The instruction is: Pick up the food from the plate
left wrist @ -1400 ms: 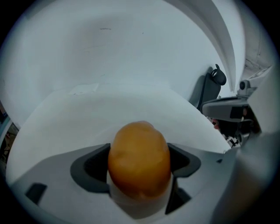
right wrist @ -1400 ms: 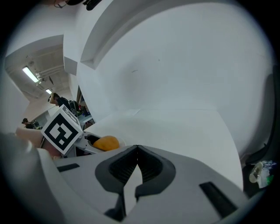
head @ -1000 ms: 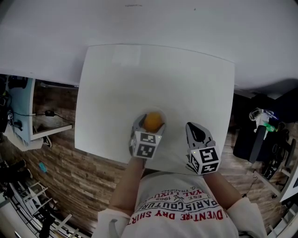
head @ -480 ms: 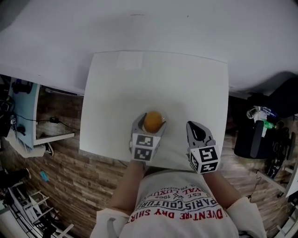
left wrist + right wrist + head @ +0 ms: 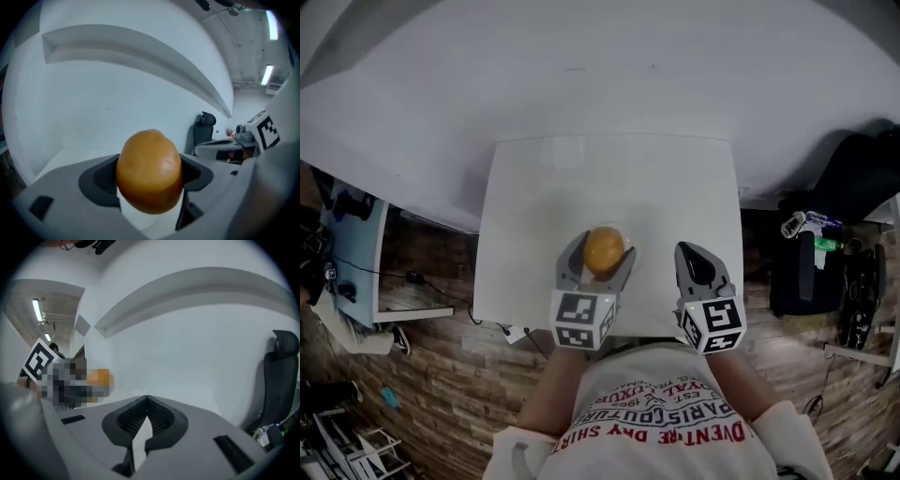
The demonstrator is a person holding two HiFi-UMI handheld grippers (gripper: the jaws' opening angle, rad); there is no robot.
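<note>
**Gripping the food in the left jaws, plate nowhere to be made out**

Holding was the word for the left gripper: its jaws stood wide but pressed on either flank of the orange-brown, egg-shaped food, one pad at 9 o'clock and one at 3 o'clock in the left gripper view. The food's long axis ran from 12 to 6 o'clock in that view, across the line of the squeeze, so the grip was taken on the narrower waist. In the head view the food sat at 12 o'clock from that gripper's marker cube, over the near half of the white table.

The right gripper lay at 3 o'clock from the food, well apart from it, with its jaws shut tip to tip on nothing. The left hand was plainly the one to carry the move.

The plate was the doubtful part. White on white, its rim could not be picked out in any view, so whether the food hung clear of it or rested on it could not be told. The food's underside was hidden behind the jaw bodies.
</note>
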